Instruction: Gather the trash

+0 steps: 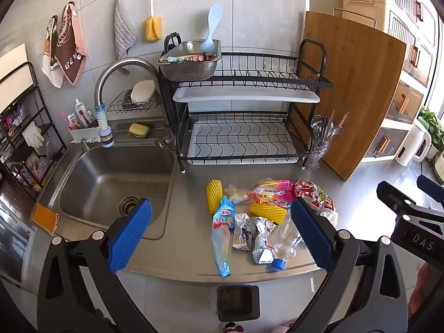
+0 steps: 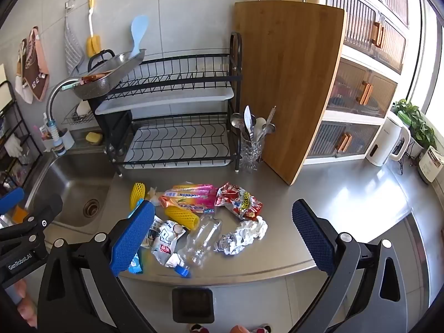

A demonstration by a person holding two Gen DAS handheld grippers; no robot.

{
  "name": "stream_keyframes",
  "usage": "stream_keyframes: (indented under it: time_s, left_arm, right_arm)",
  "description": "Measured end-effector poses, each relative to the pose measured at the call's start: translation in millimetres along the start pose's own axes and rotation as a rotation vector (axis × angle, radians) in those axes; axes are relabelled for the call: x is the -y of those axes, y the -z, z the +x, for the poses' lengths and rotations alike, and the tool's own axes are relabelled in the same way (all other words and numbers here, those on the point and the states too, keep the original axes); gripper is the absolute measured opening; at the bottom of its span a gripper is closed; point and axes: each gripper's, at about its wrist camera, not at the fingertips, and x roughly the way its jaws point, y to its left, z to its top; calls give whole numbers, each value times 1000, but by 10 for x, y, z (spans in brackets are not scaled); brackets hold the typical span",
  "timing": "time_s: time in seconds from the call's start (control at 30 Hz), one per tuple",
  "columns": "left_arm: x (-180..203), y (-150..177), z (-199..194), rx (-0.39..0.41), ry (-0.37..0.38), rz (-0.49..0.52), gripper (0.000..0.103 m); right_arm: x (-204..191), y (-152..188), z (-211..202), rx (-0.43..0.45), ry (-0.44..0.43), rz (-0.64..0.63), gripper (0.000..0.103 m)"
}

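Note:
A pile of trash lies on the steel counter (image 2: 347,194) near its front edge: a pink candy wrapper (image 2: 191,197), a red snack bag (image 2: 240,201), crumpled foil (image 2: 244,236), a clear bottle (image 2: 204,238) with a blue cap, two yellow foam nets (image 2: 181,216) and a white wrapper (image 2: 166,241). In the left wrist view a blue wrapper (image 1: 223,216) lies at the pile's left side. A dark bin (image 1: 238,302) stands on the floor below the edge. My left gripper (image 1: 221,204) and right gripper (image 2: 223,205) both hover open above the pile, holding nothing.
A steel sink (image 1: 111,177) is left of the pile. Behind it stand a black dish rack (image 1: 244,111), a glass of cutlery (image 1: 319,147) and a leaning wooden cutting board (image 1: 355,88). A white kettle (image 2: 387,144) and a plant are at the far right.

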Motion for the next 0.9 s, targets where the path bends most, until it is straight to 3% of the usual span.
stream_keyframes:
  time_s: [0.53, 0.6, 0.9]
  left_arm:
    - [-147, -30, -11, -9, -7, -10, 95]
    - [-9, 33, 13, -6, -19, 8, 95]
    - [-24, 18, 13, -7, -18, 4, 95]
  right_arm:
    - [15, 18, 29, -3, 4, -1, 100]
    - [8, 19, 10, -2, 9, -4, 100]
    - [14, 25, 37, 0, 14, 2, 100]
